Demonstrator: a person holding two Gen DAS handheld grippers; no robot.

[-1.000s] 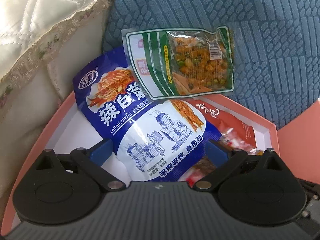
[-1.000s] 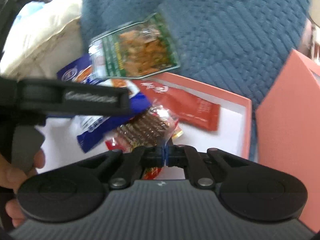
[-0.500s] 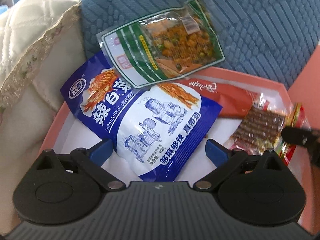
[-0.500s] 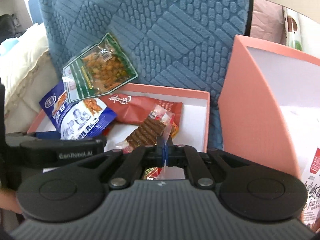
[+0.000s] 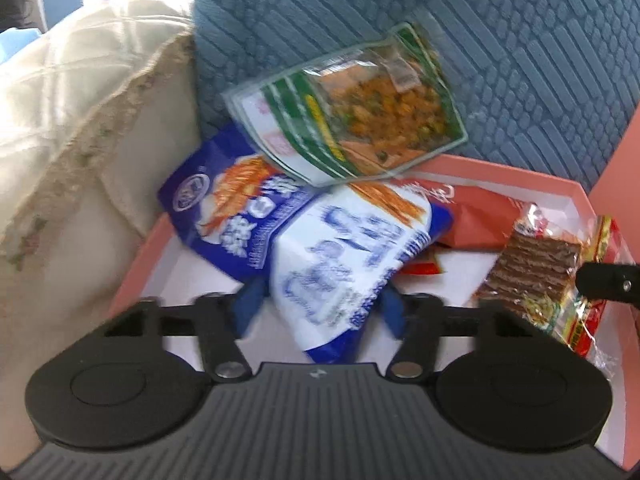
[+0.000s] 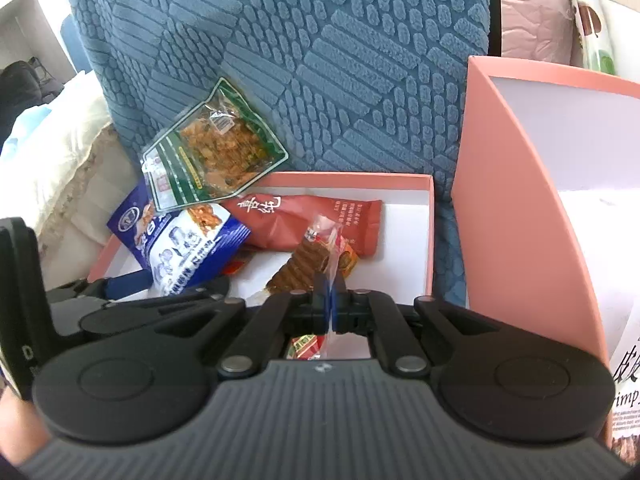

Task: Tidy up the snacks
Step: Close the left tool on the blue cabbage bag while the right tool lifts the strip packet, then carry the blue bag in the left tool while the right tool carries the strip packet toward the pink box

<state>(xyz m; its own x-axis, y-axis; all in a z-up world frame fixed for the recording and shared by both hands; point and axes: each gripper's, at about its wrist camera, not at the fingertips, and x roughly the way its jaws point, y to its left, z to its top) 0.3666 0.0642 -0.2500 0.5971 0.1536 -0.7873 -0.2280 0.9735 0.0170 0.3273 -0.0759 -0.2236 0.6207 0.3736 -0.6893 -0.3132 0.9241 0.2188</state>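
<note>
A shallow pink box (image 5: 520, 174) (image 6: 430, 240) holds several snack packs. My left gripper (image 5: 320, 306) is closing on the lower edge of the blue and white snack bag (image 5: 332, 256) (image 6: 188, 248), its blue fingers pressing both sides. My right gripper (image 6: 330, 294) is shut on the clear wrapper of a brown strip snack pack (image 6: 308, 260) (image 5: 532, 272), held over the box. A green vegetable pouch (image 5: 352, 108) (image 6: 212, 152) leans on the box's far left corner. A red pack (image 6: 304, 216) (image 5: 476, 220) lies flat inside.
A blue textured cushion (image 6: 300, 60) stands behind the box. A cream quilted pillow (image 5: 80, 120) lies on the left. A taller pink box lid (image 6: 520, 208) stands upright on the right, with another printed pack (image 6: 628, 376) inside it.
My left gripper's fingers have moved inward from wide open onto the blue bag, which now bunches between them. My right gripper has lifted back with the brown strip pack.
</note>
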